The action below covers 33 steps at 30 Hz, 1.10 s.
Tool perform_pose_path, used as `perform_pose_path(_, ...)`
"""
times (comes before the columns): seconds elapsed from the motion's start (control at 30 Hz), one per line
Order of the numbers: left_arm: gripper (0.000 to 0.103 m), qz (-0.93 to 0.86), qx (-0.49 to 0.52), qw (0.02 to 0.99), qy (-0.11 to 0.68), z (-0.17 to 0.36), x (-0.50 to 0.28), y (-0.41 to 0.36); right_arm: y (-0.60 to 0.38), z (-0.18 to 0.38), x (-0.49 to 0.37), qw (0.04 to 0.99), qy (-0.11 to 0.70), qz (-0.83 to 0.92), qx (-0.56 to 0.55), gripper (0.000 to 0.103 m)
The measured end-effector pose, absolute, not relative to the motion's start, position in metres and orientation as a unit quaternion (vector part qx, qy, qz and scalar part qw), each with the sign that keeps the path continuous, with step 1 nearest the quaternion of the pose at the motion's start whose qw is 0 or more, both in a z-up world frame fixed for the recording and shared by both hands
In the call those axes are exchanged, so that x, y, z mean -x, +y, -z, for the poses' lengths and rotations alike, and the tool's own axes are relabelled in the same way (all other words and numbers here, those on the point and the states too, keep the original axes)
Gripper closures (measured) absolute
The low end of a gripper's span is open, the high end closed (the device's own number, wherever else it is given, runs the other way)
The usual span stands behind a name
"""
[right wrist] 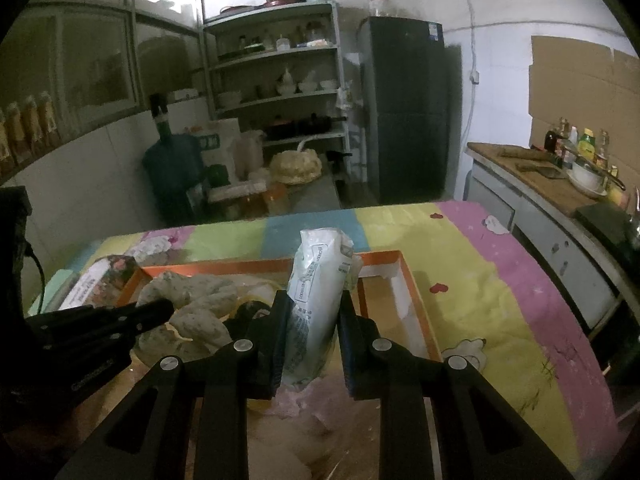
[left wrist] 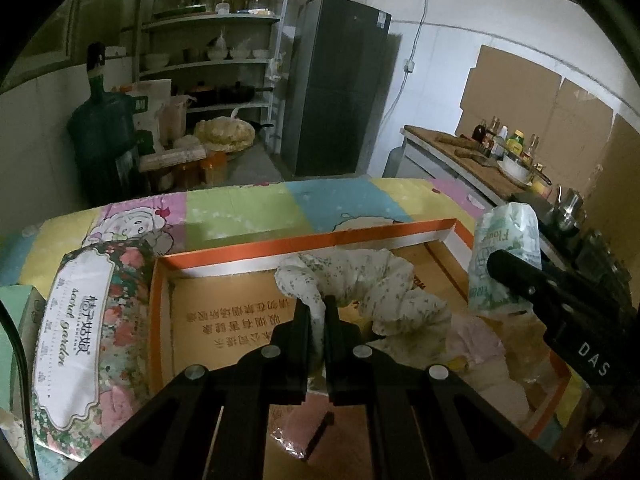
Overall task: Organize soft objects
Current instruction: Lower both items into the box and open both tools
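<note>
My left gripper [left wrist: 317,312] is shut on a white floral cloth [left wrist: 360,284], holding it above the orange-rimmed cardboard box [left wrist: 312,240]. The cloth also shows in the right wrist view [right wrist: 192,304]. My right gripper [right wrist: 314,312] is shut on a white tissue pack with green print [right wrist: 316,292], upright over the box [right wrist: 404,272]. The pack appears at the right in the left wrist view [left wrist: 500,256]. A pale pink soft item [left wrist: 476,340] lies in the box.
A floral tissue pack [left wrist: 80,336] lies left of the box on the colourful table cover [left wrist: 240,212]. Behind stand a shelf rack [right wrist: 280,92], a dark fridge [right wrist: 408,112], a water jug [left wrist: 102,128] and a counter with bottles [right wrist: 560,168].
</note>
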<state>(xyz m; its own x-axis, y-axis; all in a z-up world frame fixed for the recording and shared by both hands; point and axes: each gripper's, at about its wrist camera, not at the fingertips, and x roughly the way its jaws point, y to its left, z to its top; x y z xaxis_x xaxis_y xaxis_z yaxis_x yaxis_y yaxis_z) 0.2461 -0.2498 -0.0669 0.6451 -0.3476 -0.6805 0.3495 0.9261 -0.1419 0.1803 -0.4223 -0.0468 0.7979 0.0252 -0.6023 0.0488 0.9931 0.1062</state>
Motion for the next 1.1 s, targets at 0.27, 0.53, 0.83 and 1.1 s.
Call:
perform_pose_path(0.27,0.095,0.192,-0.001,0.901,0.388,0.072,-0.253,-0.251,-0.421,0.057,-0.192,0.939,0.341,0.006,-0.049,0.080)
perform_pose_path(0.53,0.069,0.195,0.008,0.905,0.379,0.070,-0.251,-0.247,-0.421,0.063,-0.199,0.934,0.353,0.006,-0.048,0.078)
perform_pose_path(0.83,0.048,0.189,0.018,0.914,0.359,0.060,-0.245,-0.239,-0.419,0.066,-0.202,0.933,0.356,-0.002,-0.047,0.074)
perform_pose_path(1.1,0.043,0.185,0.019,0.920,0.344,0.051,-0.240,-0.235,-0.416,0.067,-0.202,0.934,0.354,-0.020,-0.052,0.064)
